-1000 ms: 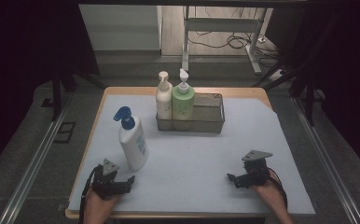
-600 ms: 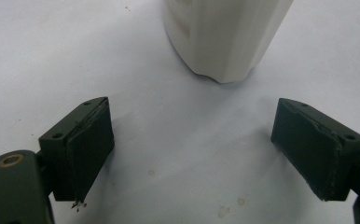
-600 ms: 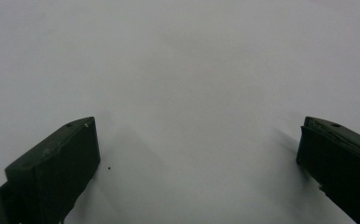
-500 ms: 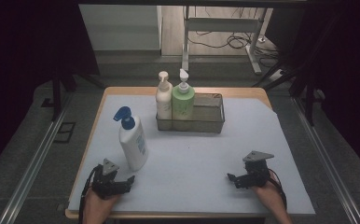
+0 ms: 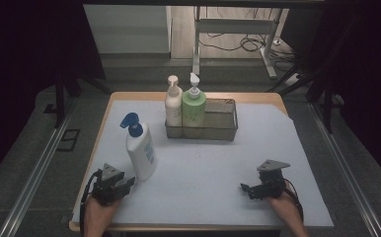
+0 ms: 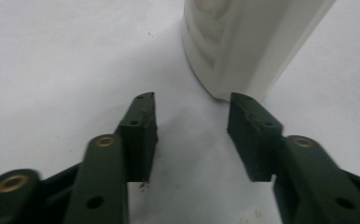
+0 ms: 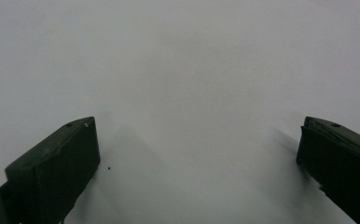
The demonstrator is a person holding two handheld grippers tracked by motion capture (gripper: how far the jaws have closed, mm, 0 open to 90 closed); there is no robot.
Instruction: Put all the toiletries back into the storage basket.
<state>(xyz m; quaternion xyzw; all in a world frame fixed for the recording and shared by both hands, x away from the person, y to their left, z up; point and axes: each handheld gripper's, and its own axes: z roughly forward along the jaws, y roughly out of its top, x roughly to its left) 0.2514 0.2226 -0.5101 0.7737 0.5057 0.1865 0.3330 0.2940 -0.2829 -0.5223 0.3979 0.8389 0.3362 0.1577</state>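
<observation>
Now we see the white paper-covered table (image 5: 218, 173), and on it the tall white plastic bottle with a blue pump (image 5: 140, 152) stands upright, near the front left. Our left gripper (image 6: 191, 122) has just been closing; its jaws remain apart, empty, the bottle just beyond the fingertips. Our right gripper (image 7: 197, 149) rests wide open, well apart.

The left gripper view's top edge cuts off the white bottle (image 6: 243, 42) above its base.

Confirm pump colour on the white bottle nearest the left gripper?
Blue. The pump head tops the white bottle; it shows best in the high view.
</observation>
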